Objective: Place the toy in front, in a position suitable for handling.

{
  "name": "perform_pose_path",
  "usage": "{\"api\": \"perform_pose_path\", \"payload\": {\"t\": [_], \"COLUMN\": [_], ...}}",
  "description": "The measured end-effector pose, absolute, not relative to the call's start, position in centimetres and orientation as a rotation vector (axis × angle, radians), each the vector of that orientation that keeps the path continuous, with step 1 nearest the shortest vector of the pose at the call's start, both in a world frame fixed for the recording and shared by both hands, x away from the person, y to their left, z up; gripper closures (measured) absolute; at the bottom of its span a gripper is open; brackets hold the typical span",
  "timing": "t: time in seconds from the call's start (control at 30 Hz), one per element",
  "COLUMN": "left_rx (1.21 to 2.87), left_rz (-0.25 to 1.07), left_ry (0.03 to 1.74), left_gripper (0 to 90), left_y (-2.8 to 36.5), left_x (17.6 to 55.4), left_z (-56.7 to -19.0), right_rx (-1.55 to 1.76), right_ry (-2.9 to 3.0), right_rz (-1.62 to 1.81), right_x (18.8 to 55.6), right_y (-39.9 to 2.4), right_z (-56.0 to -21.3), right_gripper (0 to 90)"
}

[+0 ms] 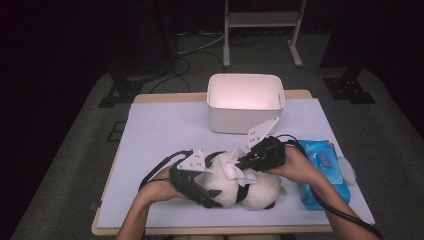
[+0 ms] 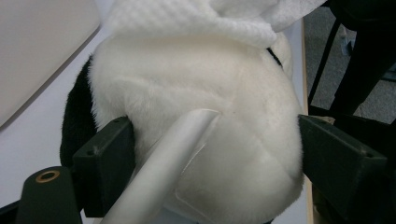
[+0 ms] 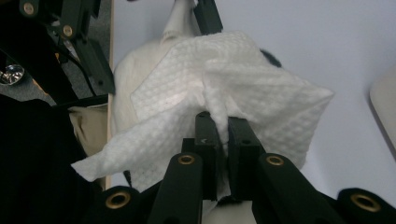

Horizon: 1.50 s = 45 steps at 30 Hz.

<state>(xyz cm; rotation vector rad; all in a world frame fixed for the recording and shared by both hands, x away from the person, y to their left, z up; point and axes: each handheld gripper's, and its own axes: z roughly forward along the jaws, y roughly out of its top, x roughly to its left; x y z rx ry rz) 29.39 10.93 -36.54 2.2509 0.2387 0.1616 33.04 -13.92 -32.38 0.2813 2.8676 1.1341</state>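
Near the front edge of the tabletop (image 1: 165, 125) lies a plush panda (image 1: 240, 189), and the left tool (image 2: 210, 154) has its jaws clamped on the toy's white body from both sides. The right tool (image 3: 223, 135) is pinched narrow on a white wipe (image 3: 243, 88) draped over the panda. To the right lies a blue wipe pack (image 1: 325, 170); farther back stands a white bin (image 1: 245, 102).
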Motion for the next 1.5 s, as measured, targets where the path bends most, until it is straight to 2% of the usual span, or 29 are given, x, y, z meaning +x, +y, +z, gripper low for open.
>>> {"api": "perform_pose_path", "payload": {"t": [0.13,0.43,0.67,1.33,1.43,1.5], "left_rx": [2.243,2.227,2.224,2.222,2.218,2.201], "left_rz": [0.157,0.141,0.145,0.143,0.146,0.152], "left_ry": [0.248,0.320,0.313,0.250,0.235,0.238], "left_gripper": [15.1,15.1,15.0,14.7,17.1,21.8], "left_y": [11.1,11.4,11.4,11.2,10.7,10.4], "left_x": [29.5,30.2,30.2,29.8,29.8,29.8], "left_z": [-36.7,-37.0,-37.0,-36.6,-36.7,-36.5], "right_rx": [0.260,0.331,0.331,0.471,0.500,0.501], "right_ry": [2.868,2.885,2.885,2.848,2.836,2.830], "right_rz": [1.122,1.085,1.097,1.141,1.146,1.136], "right_x": [33.0,32.0,30.9,31.5,31.7,31.8], "right_y": [-13.3,-15.8,-16.8,-20.5,-21.3,-21.5], "right_z": [-32.3,-33.6,-34.4,-35.7,-35.7,-35.7], "right_gripper": [83.5,83.3,83.4,83.8,83.8,83.9]}}
